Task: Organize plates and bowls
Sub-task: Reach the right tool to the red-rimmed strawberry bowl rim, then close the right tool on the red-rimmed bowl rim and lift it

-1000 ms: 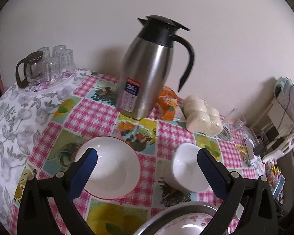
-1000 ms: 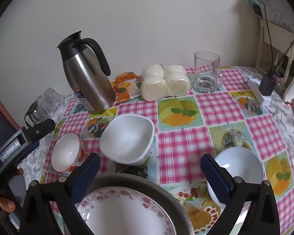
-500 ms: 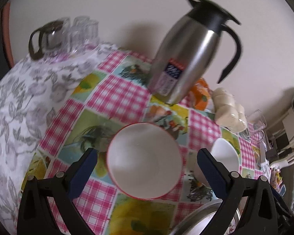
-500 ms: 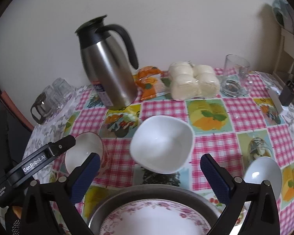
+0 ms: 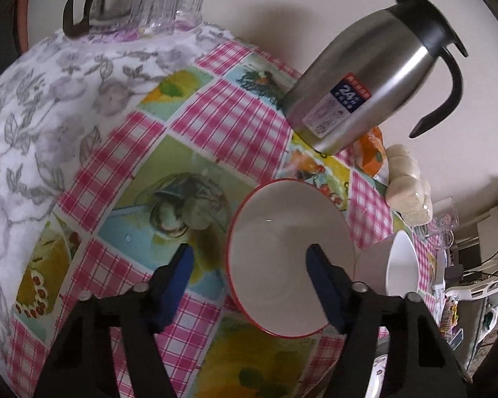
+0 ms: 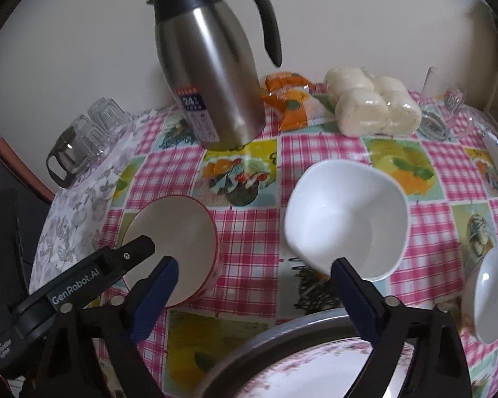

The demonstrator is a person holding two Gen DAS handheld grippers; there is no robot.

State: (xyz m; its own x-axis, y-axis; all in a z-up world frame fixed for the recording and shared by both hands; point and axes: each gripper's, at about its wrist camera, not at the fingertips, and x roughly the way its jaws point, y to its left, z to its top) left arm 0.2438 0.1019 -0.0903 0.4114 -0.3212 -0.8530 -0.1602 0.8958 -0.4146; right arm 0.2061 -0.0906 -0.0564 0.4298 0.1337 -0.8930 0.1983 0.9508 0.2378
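Two grippers closing over bowls on a checked tablecloth point(image 6: 249, 225).

The left gripper point(image 5: 249, 278) straddles the near rim of the red-rimmed bowl point(image 5: 282, 252), jaws closing but not yet pressing. The right gripper point(image 6: 252, 288) is wide, also closing, its right finger over the square white bowl's point(image 6: 345, 219) near rim, holding nothing; a steel jug point(image 6: 209, 79) stands behind.

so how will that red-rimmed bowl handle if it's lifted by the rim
The red-rimmed bowl looks glazed and glossy, so probably slippery and rigid. It seems ceramic, likely chipping if knocked. Held by one wall, it would probably tilt.
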